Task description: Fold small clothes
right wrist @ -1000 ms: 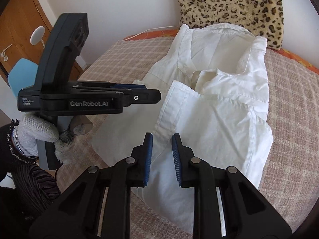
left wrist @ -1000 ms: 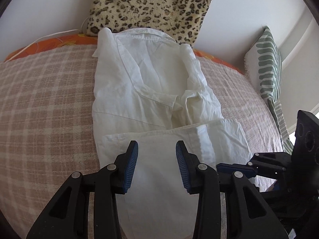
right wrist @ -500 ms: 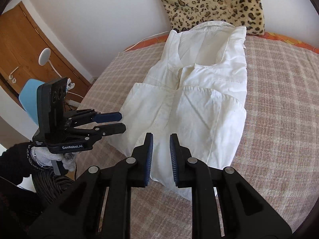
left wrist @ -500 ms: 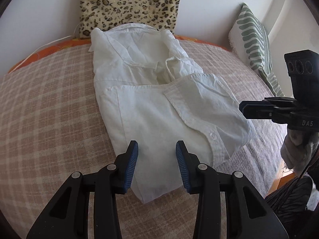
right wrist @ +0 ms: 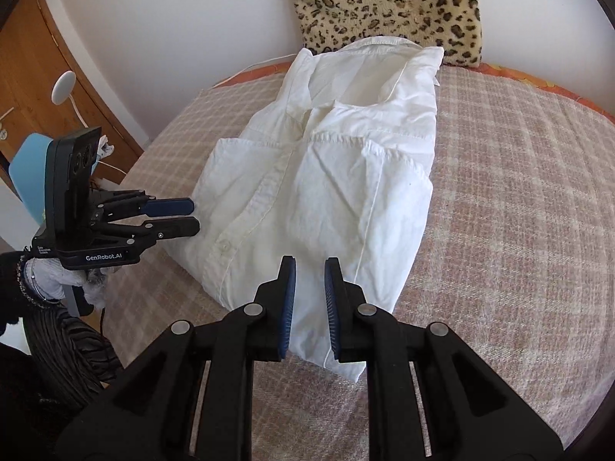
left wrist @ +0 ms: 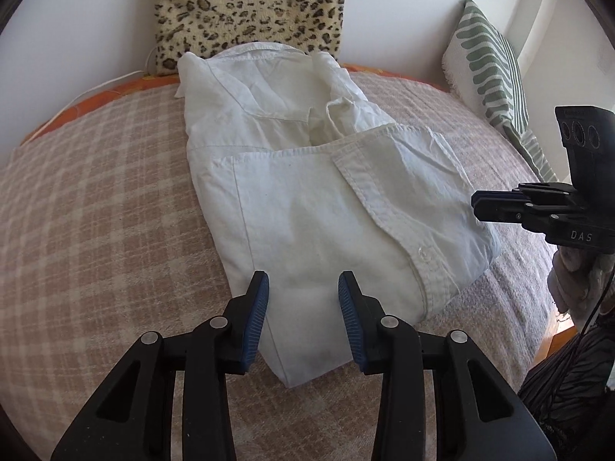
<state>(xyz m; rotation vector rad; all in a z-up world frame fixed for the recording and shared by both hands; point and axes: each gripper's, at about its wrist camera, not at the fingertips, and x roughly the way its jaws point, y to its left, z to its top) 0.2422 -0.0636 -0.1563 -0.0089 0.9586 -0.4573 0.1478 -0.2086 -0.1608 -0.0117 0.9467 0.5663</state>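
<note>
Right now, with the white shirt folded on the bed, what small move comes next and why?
Probably lower both claws to the near hem of the white button-up cotton shirt: it lies folded lengthwise, collar at the far end, and neither the left claw nor the closing right claw holds any cloth.

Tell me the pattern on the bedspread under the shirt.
A faded pink-and-cream plaid on the bedspread, clearest in the right wrist view.

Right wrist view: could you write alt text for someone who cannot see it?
A folded white shirt lies on a checked bedspread, collar toward a leopard cushion. The right gripper hangs over the shirt's near edge, jaws closing on nothing. The left gripper, held in a gloved hand, sits beside the shirt.
</note>
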